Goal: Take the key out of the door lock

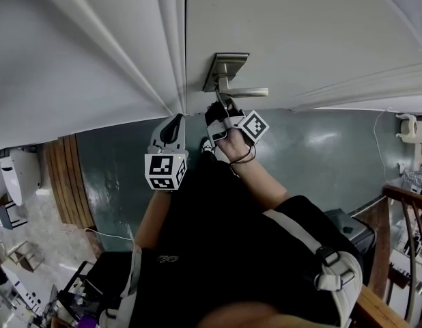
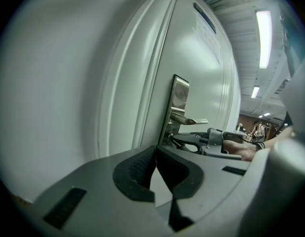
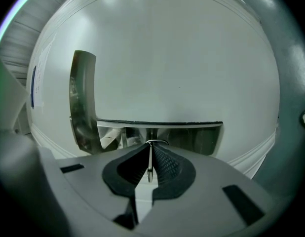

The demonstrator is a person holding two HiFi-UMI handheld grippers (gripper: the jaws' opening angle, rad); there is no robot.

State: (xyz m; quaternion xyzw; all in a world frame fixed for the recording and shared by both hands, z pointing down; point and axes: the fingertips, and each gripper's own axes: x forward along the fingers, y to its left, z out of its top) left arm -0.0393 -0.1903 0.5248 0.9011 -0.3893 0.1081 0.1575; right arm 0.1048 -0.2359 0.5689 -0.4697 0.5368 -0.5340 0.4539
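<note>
My right gripper [image 3: 150, 149] is clenched on the key [image 3: 149, 164], a thin metal sliver seen edge-on between the pads, just under the lever [image 3: 157, 128] and beside the lock [image 3: 82, 102] on the door [image 3: 182, 58]; its tip is hidden, so it may or may not sit in the lock; my left gripper [image 2: 156, 152] hangs near the door's edge, its 2 jaws pressed together on nothing.
</note>
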